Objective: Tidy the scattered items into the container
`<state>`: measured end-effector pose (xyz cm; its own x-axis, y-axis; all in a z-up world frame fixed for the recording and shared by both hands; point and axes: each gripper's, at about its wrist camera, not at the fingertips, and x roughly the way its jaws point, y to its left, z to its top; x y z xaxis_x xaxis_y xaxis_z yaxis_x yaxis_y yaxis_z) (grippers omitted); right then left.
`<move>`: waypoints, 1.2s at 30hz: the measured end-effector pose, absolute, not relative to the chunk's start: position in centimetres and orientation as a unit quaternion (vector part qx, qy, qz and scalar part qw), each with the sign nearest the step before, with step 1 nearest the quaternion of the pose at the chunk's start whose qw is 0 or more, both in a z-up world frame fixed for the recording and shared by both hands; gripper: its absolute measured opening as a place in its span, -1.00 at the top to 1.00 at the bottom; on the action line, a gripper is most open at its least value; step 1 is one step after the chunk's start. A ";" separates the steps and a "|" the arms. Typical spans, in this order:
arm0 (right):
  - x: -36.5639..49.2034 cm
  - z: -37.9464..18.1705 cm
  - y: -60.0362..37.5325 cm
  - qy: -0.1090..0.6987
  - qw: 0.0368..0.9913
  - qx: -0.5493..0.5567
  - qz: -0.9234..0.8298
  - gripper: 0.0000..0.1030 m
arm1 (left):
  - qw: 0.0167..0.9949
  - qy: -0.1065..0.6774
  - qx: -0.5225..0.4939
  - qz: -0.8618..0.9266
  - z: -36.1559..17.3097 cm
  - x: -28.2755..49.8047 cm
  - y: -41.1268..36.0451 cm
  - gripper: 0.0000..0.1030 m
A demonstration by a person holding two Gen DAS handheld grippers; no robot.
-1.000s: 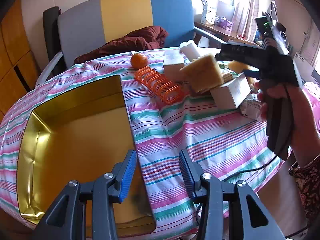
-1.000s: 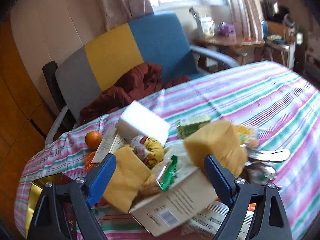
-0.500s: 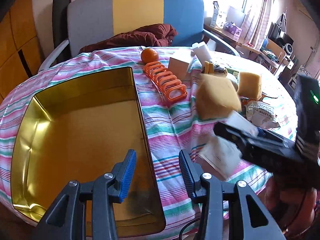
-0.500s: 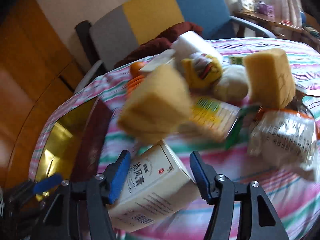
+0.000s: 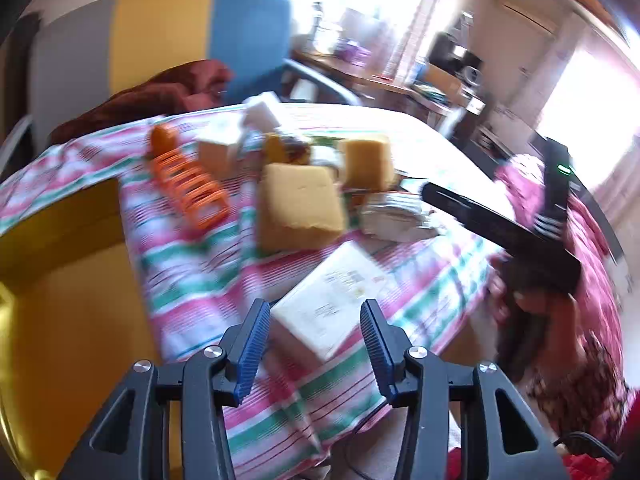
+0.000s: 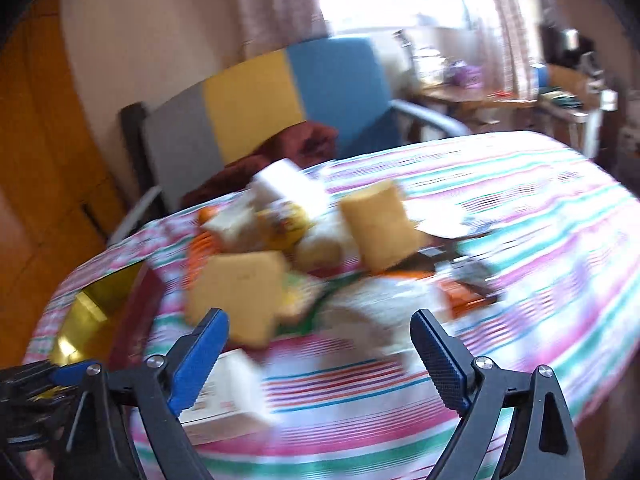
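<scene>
Your left gripper (image 5: 312, 350) is nearest the white box (image 5: 334, 300) — it lies on the cloth just ahead between spread jaws that have just been opening, its long axis slanting up-right. The right gripper (image 6: 320, 354), just widened, holds nothing. The tin (image 5: 56, 320) sits left.

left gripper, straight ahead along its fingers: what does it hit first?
Likely the white carton, lying on the striped tablecloth between and just beyond the open left gripper. The frame is blurred, so depth is uncertain.
</scene>
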<state>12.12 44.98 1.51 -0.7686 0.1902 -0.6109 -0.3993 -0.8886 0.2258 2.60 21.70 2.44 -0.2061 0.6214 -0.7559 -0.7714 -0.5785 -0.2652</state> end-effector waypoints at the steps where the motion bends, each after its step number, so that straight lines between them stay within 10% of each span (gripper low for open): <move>1: 12.2 1.5 46.0 0.171 0.166 -0.297 0.925 -0.92 | 0.459 0.100 -0.437 0.767 2.6 2.7 22.5 0.03; 11: 8.0 -1.6 49.1 0.089 0.073 -0.395 0.911 -0.93 | 0.514 0.212 -0.437 0.707 0.9 3.0 26.2 0.01; 18: 8.5 -3.2 48.3 0.110 0.071 -0.417 0.900 -0.31 | 0.512 0.200 -0.443 0.708 -0.2 3.1 26.2 0.00; 24: 10.0 -2.5 45.7 0.121 0.040 -0.405 0.905 -0.34 | 0.514 0.180 -0.461 0.701 -0.1 4.4 25.5 0.00; 29: 10.6 -0.8 46.1 0.099 0.067 -0.364 0.924 -0.86 | 0.478 0.202 -0.455 0.723 -0.2 2.6 25.2 -0.03; 36: 8.0 -2.1 45.8 0.026 0.005 -0.412 0.911 -0.87 | 0.498 0.249 -0.443 0.703 -0.5 2.2 26.1 -0.08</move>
